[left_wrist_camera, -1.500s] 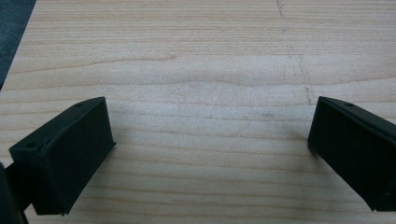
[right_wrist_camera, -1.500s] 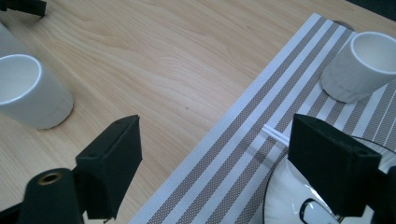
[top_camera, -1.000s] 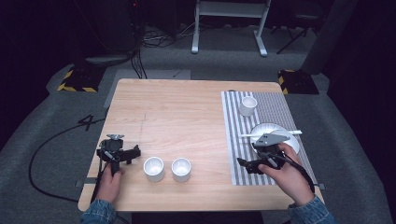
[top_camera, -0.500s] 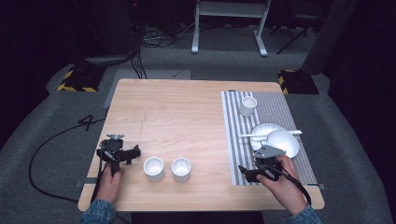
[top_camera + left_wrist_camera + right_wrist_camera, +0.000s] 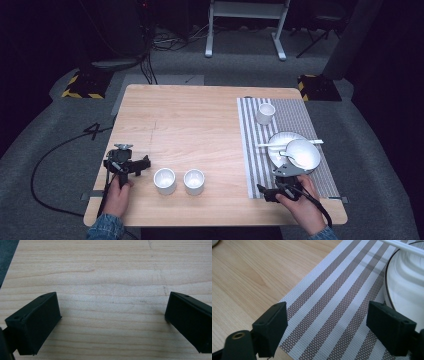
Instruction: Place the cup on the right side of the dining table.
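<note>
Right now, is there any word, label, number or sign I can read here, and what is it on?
"4": a dark mark shaped like that digit on the grey floor left of the table.
Black-and-yellow hazard stripes, no wording: on the two floor blocks.
No text on the cups, bowl, mat or either gripper.

High view: fixed above the person's side, facing forward and down, far enough to take in the whole worktop (image 5: pixel 200 120). Left gripper view: close over bare wood near the worktop's left front, looking along its jaws. Right gripper view: close over the striped mat (image 5: pixel 342 305) and plate (image 5: pixel 404 277) rim, both shared with the high view.
</note>
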Tool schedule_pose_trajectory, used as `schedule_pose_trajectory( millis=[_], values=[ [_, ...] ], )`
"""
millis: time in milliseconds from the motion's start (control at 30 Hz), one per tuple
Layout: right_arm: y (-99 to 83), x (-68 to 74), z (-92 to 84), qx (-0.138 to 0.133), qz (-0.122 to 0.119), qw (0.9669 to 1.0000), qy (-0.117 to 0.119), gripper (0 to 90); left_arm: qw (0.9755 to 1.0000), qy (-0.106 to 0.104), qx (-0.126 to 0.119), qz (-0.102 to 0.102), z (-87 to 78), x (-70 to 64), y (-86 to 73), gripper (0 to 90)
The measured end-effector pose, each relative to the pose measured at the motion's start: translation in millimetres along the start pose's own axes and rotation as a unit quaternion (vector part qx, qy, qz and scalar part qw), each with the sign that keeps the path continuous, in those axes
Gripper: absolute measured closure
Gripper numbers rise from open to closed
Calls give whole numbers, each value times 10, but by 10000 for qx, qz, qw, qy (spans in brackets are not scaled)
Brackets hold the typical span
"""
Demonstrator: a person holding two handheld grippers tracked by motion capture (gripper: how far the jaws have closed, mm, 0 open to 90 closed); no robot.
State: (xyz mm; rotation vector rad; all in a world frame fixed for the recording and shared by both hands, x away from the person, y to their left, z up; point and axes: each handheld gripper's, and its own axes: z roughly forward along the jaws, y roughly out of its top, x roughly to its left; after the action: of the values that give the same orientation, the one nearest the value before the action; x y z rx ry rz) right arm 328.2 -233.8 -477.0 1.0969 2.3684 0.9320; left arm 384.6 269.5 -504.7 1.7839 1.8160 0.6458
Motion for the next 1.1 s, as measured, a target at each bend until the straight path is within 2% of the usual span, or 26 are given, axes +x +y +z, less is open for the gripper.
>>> schedule_pose_trajectory(
  millis=[233, 400, 533, 1100],
  values=[
    [-158, 22, 62, -103, 91, 9999, 83, 169, 10000, 0, 0, 0, 0, 0, 0, 2],
    [-226, 37, 96, -122, 51, 9998, 152, 160, 10000, -1, 0, 1, 0, 0, 0, 2],
    [-280, 26, 103, -278, 166, 9993, 178, 152, 10000, 0, -1, 1, 0, 0, 0, 2],
    [-292, 35, 94, -269, 165, 9994, 150, 143, 10000, 6, -1, -7, 2, -2, 2, 1]
  ],
)
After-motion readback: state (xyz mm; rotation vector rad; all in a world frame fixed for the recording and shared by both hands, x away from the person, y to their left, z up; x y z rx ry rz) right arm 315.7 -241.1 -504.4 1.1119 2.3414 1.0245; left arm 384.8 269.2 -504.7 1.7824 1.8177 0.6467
